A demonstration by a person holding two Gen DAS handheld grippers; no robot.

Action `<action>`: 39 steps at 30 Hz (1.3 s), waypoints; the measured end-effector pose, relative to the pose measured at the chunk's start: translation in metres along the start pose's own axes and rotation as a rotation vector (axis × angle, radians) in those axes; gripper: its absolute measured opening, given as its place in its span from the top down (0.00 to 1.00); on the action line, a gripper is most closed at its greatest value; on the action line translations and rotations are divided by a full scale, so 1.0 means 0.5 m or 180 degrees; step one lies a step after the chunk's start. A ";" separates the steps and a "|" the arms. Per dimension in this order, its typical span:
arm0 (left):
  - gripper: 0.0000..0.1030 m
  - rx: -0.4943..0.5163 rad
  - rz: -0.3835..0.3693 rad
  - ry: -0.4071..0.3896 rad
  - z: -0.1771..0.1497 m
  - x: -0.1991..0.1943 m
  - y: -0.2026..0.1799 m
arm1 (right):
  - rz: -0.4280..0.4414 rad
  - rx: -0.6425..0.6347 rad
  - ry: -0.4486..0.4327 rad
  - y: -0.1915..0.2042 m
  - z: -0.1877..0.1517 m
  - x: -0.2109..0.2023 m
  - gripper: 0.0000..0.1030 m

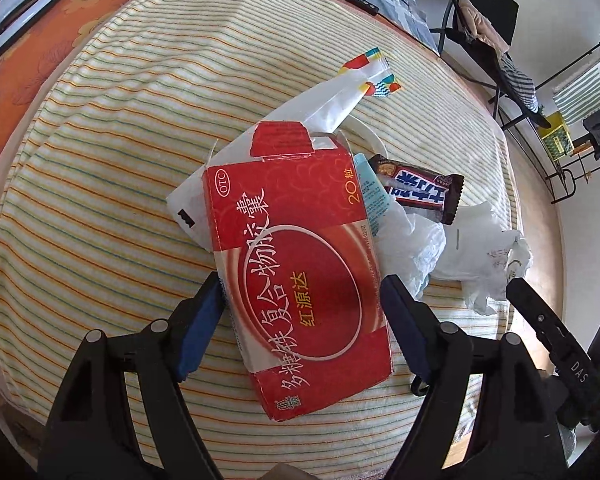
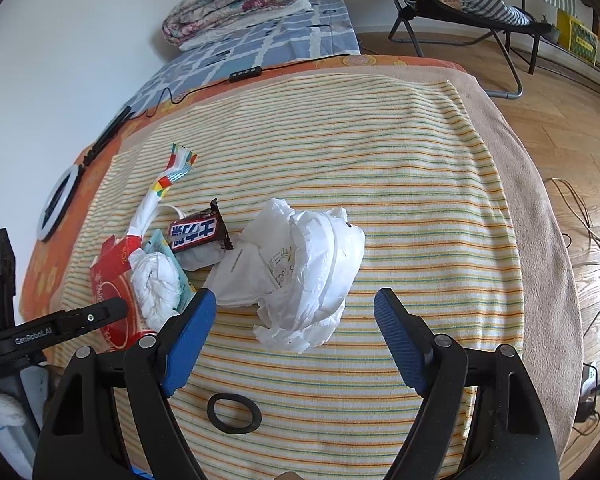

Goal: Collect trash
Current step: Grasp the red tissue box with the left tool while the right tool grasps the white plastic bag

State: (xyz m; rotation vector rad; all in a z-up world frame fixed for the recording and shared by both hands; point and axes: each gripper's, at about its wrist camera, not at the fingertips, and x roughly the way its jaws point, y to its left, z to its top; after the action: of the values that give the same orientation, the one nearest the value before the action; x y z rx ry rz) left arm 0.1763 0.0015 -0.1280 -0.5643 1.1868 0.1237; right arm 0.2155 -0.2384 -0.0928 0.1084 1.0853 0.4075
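The red box (image 1: pixel 300 272) lies flat on the striped cloth (image 1: pixel 112 168), its top flap open at the far end. The left gripper (image 1: pixel 302 292) sits over its near half with the jaws spread wide: the left blue pad (image 1: pixel 202 320) is just beside the box's left edge, and the right pad (image 1: pixel 406 320) is close to its right edge. Whether either pad touches the card cannot be told. In the right wrist view the box (image 2: pixel 114 280) shows only in part, behind the left gripper's black finger.

A white wrapper with a coloured end (image 1: pixel 340 96) lies under the box's far end and reaches away to the far right. To the right of the box are a pale blue packet (image 1: pixel 374 192), a brown candy bar (image 1: pixel 418 188), and a crumpled tissue (image 1: pixel 414 248).

Further right lies a crumpled white bag (image 2: pixel 300 268), the largest piece of trash. The right gripper (image 2: pixel 294 312) hovers at its near edge, jaws wide and holding nothing; the bag's near fold sits between the two blue pads (image 2: pixel 190 332) without clear contact.

Near the right gripper, a black ring (image 2: pixel 234 414) lies on the cloth. At the far left edge is a white ring light (image 2: pixel 58 204), and a black cable with a remote (image 2: pixel 244 74) runs along the far edge. Beyond are a folded quilt (image 2: pixel 236 0) and a folding chair (image 2: pixel 456 4) on the wood floor (image 2: pixel 560 120).
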 end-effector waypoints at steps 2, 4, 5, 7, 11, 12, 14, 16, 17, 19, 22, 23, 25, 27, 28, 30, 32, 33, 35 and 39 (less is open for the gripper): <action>0.21 0.0012 0.0045 -0.0022 -0.004 0.009 -0.012 | -0.0004 0.0014 0.0000 -0.002 0.001 0.001 0.21; 0.15 0.0084 0.0135 -0.0073 -0.009 0.017 -0.029 | -0.0004 0.0026 0.0000 -0.005 0.002 0.001 0.21; 0.12 0.0137 0.0181 -0.0095 -0.011 0.021 -0.038 | -0.0013 0.0026 -0.0003 -0.005 0.002 0.001 0.21; 0.10 0.0238 0.0252 -0.0143 -0.016 0.027 -0.054 | -0.0015 0.0033 -0.0004 -0.007 0.004 0.002 0.21; 0.07 0.0402 0.0399 -0.0189 -0.023 0.045 -0.075 | -0.0031 0.0029 -0.0009 -0.012 0.006 0.003 0.21; 0.07 0.0415 0.0408 -0.0200 -0.027 0.048 -0.074 | -0.0038 0.0034 -0.0005 -0.014 0.007 0.005 0.21; 0.07 0.0468 0.0420 -0.0203 -0.031 0.050 -0.080 | -0.0035 0.0064 0.0012 -0.019 0.009 0.010 0.21; 0.09 0.0550 0.0370 -0.0187 -0.035 0.047 -0.082 | -0.0014 0.0108 0.0033 -0.024 0.011 0.014 0.21; 0.18 0.0551 0.0351 -0.0205 -0.037 0.043 -0.080 | -0.0001 0.0120 0.0040 -0.024 0.012 0.016 0.21; 0.27 0.0522 0.0282 -0.0210 -0.038 0.035 -0.077 | 0.0001 0.0120 0.0043 -0.023 0.014 0.019 0.21; 0.39 0.0507 0.0190 -0.0241 -0.037 0.020 -0.071 | -0.0003 0.0105 0.0043 -0.019 0.018 0.024 0.21; 0.50 0.0523 0.0150 -0.0244 -0.037 0.014 -0.071 | 0.0003 0.0109 0.0049 -0.018 0.020 0.026 0.21; 0.69 0.0623 0.0122 -0.0250 -0.041 0.001 -0.078 | 0.0033 0.0140 0.0069 -0.017 0.021 0.031 0.21; 0.76 0.0693 0.0088 -0.0305 -0.042 -0.009 -0.088 | 0.0066 0.0181 0.0091 -0.017 0.023 0.036 0.21; 0.79 0.0708 0.0073 -0.0320 -0.044 -0.015 -0.091 | 0.0082 0.0197 0.0100 -0.017 0.024 0.038 0.21; 0.82 0.0761 0.0038 -0.0345 -0.044 -0.022 -0.100 | 0.0108 0.0216 0.0117 -0.017 0.026 0.043 0.21; 0.82 0.0816 0.0032 -0.0371 -0.047 -0.030 -0.104 | 0.0125 0.0234 0.0119 -0.018 0.026 0.044 0.21; 0.82 0.0819 0.0014 -0.0372 -0.046 -0.033 -0.103 | 0.0143 0.0246 0.0120 -0.019 0.026 0.045 0.21; 0.82 0.0807 0.0010 -0.0391 -0.041 -0.040 -0.099 | 0.0187 0.0266 0.0123 -0.021 0.026 0.046 0.21; 0.82 0.0723 -0.0038 -0.0375 -0.038 -0.056 -0.070 | 0.0177 0.0260 0.0131 -0.025 0.024 0.048 0.22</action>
State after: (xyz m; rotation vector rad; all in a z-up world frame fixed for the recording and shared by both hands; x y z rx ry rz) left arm 0.1630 -0.0321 -0.0953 -0.3595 1.0657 0.0111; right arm 0.2387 -0.2395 -0.1108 0.2037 1.1416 0.4170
